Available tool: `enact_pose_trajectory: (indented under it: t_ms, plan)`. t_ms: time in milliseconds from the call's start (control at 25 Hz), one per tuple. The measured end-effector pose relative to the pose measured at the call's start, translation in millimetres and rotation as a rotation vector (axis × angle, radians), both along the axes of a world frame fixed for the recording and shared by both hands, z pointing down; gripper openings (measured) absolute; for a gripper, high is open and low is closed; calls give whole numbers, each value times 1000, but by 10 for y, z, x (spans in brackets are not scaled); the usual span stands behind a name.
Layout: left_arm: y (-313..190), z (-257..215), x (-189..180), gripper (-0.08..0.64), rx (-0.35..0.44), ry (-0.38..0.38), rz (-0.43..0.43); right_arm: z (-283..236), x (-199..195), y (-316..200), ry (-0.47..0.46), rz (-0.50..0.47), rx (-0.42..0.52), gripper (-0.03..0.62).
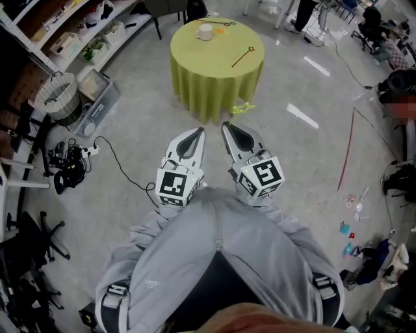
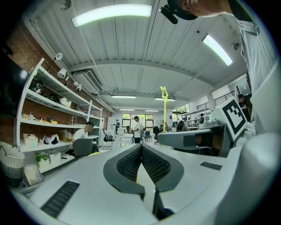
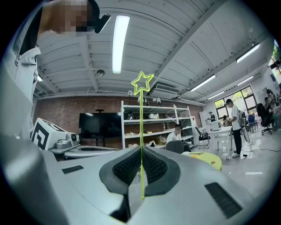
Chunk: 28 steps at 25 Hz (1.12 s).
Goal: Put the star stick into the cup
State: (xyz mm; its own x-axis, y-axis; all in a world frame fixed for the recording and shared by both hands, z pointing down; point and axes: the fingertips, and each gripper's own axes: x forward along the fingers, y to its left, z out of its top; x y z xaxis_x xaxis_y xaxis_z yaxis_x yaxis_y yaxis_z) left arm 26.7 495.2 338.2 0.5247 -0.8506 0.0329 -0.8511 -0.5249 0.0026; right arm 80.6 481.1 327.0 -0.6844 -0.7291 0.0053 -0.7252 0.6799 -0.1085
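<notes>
Right gripper [image 3: 141, 151]: jaws clamped on thin yellow-green star-topped plastic stick [image 3: 141, 127] (star end pointing away from the jaws). Left gripper [image 2: 141, 148]: jaws together. White cup [image 1: 205, 31]: on round green-clothed table [image 1: 214, 81].

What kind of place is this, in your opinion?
Probably an open workshop or lab: tall metal shelving stands against a brick wall, and long strip lights hang from a high panelled ceiling.

- Tablecloth [image 1: 218, 78]: we note matt green cloth.
- Floor [image 1: 305, 156]: smooth, glossy grey.
- Right gripper [image 3: 141, 151]: we see smooth matt grey plastic; pads [image 3: 127, 167] dark, rough-grained.
- Star stick [image 3: 141, 132]: translucent plastic, glossy.
</notes>
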Motion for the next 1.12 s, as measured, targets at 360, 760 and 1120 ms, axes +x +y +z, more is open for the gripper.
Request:
enact_pose_trajectory:
  t_ms: [360, 760, 1120]
  plan:
    - [-224, 46, 13, 17, -13, -1, 0, 61, 13, -210, -9, -3, -13, 34]
    - [-972, 92, -180, 17, -12, 4, 27, 104, -174, -938, -5, 22, -14, 34]
    - [-2103, 92, -514, 17, -20, -9, 77, 105, -544, -2052, 0, 59, -19, 34]
